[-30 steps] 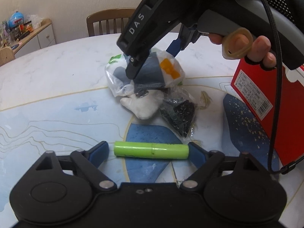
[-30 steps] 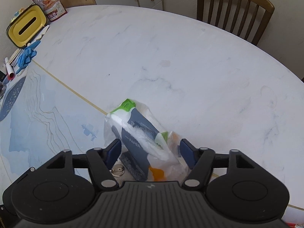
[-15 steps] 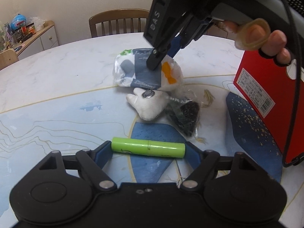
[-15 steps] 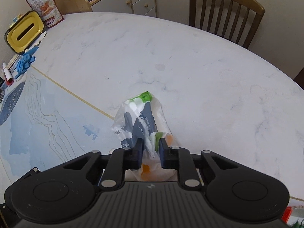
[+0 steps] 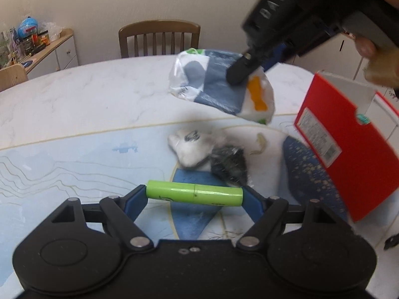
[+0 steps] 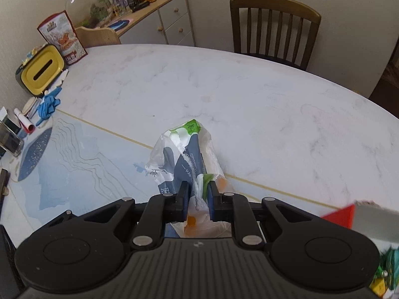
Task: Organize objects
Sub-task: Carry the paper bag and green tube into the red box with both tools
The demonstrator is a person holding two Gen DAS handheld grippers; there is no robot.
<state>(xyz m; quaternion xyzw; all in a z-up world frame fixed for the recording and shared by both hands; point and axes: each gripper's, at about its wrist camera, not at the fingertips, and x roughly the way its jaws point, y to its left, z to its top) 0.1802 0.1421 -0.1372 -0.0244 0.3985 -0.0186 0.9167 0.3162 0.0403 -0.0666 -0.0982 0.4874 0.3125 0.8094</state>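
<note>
Marble table (image 5: pixel 74 94): mat (image 5: pixel 62 164), pouch (image 5: pixel 192 147), box (image 5: pixel 349 149)

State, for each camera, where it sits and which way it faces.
Left wrist: on the left gripper, facing across the table; its fingers clamp a green tube; the right gripper and a hand show above.
Right wrist: on the right gripper, facing the far chair.
Shared: the plastic packet it pinches.

Each gripper, left gripper (image 5: pixel 194 194) and right gripper (image 6: pixel 198 194), is built of matte black plastic, with two round discs, silver screws at the linkage pivots and blue pads on the fingers (image 5: pixel 136 200). White letters "DAS" are printed on the right gripper's black housing, behind which a grey handle is seen.
</note>
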